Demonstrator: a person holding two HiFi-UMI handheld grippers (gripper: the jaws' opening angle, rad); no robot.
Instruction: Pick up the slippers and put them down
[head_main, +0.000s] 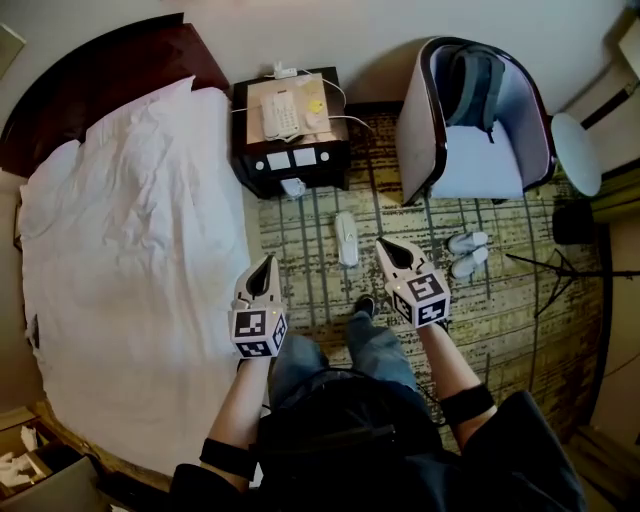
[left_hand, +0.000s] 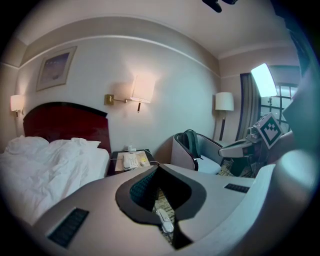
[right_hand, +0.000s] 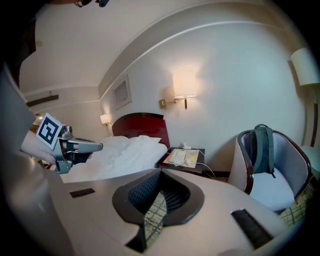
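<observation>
1. Left hand-held gripper (head_main: 267, 263): jaws clenched tip to tip and empty. It hangs above the carpet (head_main: 500, 310), at the bed's (head_main: 130, 270) 3 o'clock edge.
2. Right hand-held gripper (head_main: 385, 246): jaws likewise clenched and empty. It is level with the left one and apart from it.
3. Single white slipper (head_main: 346, 238): it lies flat on the carpet, long axis running 12 to 6 o'clock in the head view. It sits between the two gripper tips, just beside the right tip at its 9 o'clock. Neither gripper touches it.
4. In the left gripper view the same slipper shows on the floor through the slot below the closed tips.
5. Pair of slippers (head_main: 467, 254): they lie side by side on the carpet at 3 o'clock of the right hand-held gripper, well apart from it. They are at the foot of the armchair (head_main: 480, 165).
6. Backpack (head_main: 475, 85): propped upright against the armchair's back.
7. Dark tabletop (head_main: 250, 100) of the nightstand: at 11 o'clock of the single slipper, between bed and armchair. It carries a white telephone (head_main: 280, 113).
8. The person's shoe (head_main: 365, 304) stands on the carpet at 6 o'clock of the single slipper.
</observation>
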